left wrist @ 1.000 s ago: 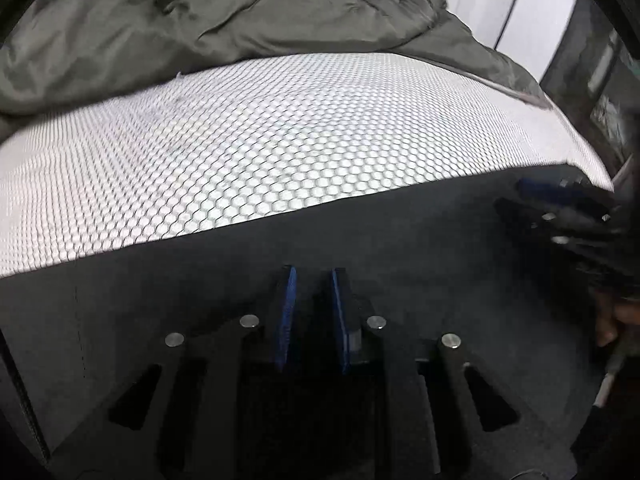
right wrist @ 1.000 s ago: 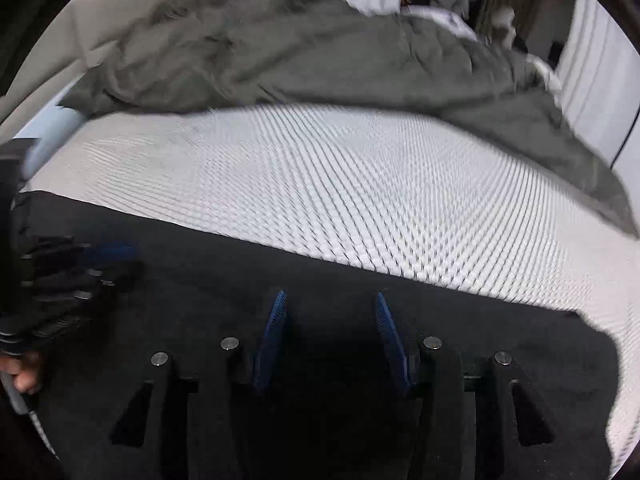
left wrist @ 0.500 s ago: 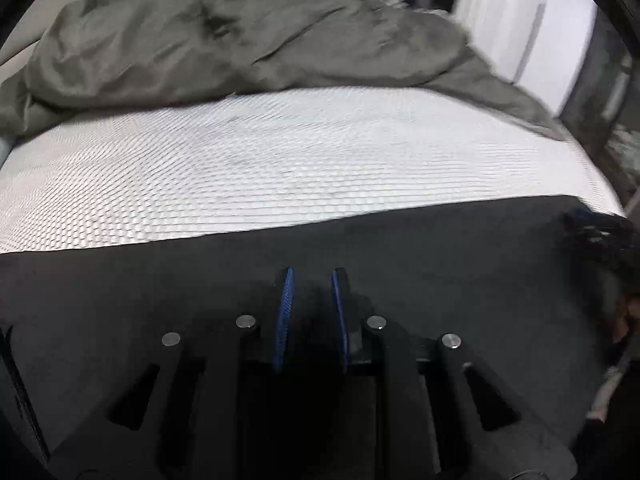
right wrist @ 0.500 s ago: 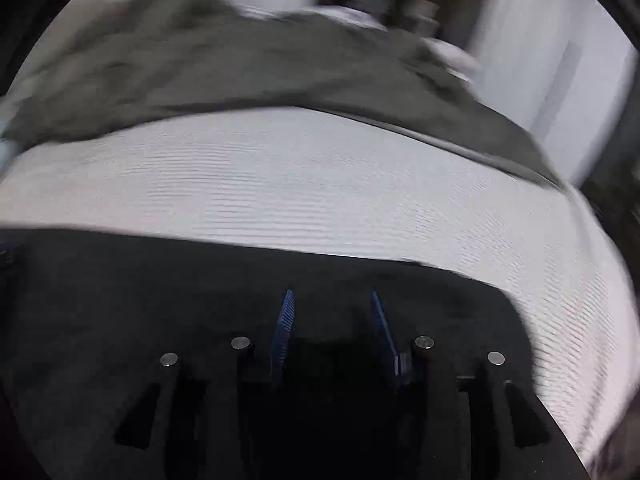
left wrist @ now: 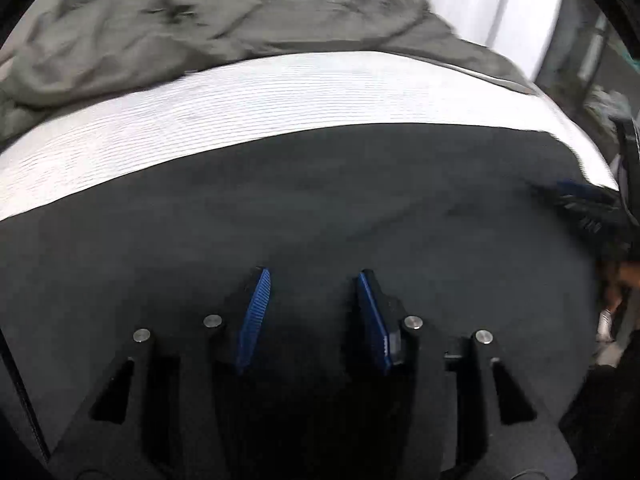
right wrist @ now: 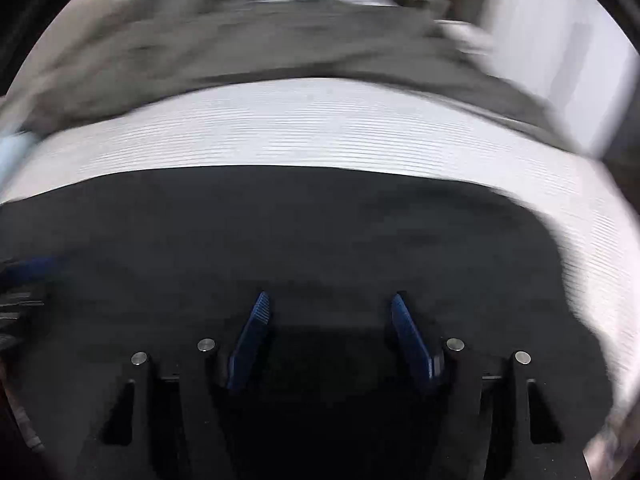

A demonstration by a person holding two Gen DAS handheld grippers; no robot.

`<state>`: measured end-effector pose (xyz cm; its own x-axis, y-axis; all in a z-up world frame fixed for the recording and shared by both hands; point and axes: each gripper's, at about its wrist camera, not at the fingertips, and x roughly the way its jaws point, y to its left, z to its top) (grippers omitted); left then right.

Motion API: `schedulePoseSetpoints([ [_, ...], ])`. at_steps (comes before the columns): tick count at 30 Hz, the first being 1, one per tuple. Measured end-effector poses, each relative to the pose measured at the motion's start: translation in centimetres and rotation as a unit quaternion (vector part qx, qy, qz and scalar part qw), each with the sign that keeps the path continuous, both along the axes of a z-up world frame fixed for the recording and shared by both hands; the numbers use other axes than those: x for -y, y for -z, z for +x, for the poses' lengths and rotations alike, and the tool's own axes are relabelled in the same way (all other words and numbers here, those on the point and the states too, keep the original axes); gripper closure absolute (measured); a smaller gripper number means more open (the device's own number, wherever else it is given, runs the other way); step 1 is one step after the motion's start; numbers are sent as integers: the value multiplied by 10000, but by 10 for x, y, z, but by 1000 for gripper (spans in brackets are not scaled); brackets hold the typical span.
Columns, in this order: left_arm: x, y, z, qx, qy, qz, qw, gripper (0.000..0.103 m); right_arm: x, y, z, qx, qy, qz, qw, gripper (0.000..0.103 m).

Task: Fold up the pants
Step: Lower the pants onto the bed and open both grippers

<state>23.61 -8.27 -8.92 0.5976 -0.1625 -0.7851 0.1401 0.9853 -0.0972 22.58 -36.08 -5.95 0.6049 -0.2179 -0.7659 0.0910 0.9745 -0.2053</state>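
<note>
Opening over the black pants (left wrist: 320, 208), the left gripper (left wrist: 312, 280) and right gripper (right wrist: 329, 304) each hang with blue fingers apart and nothing between them. The pants lie flat across the near part of a white mesh bed (left wrist: 280, 92); a rumpled grey blanket (left wrist: 200, 20) sits beyond.
</note>
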Motion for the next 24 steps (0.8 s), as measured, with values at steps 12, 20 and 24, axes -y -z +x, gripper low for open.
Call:
schedulePoseSetpoints([
  [12,10,-19,-50,-59,-209,-619,9978,54,-53,-32,-45,521,-1290,1415,9801,36],
  [20,24,-2,-55,-125,-79,-205,9997,52,-67,4,-63,-10,-1820,892,9792,26],
  [24,-17,1,-47,-86,-379,-45,9992,52,-20,3,-72,232,-1156,531,9916,23],
])
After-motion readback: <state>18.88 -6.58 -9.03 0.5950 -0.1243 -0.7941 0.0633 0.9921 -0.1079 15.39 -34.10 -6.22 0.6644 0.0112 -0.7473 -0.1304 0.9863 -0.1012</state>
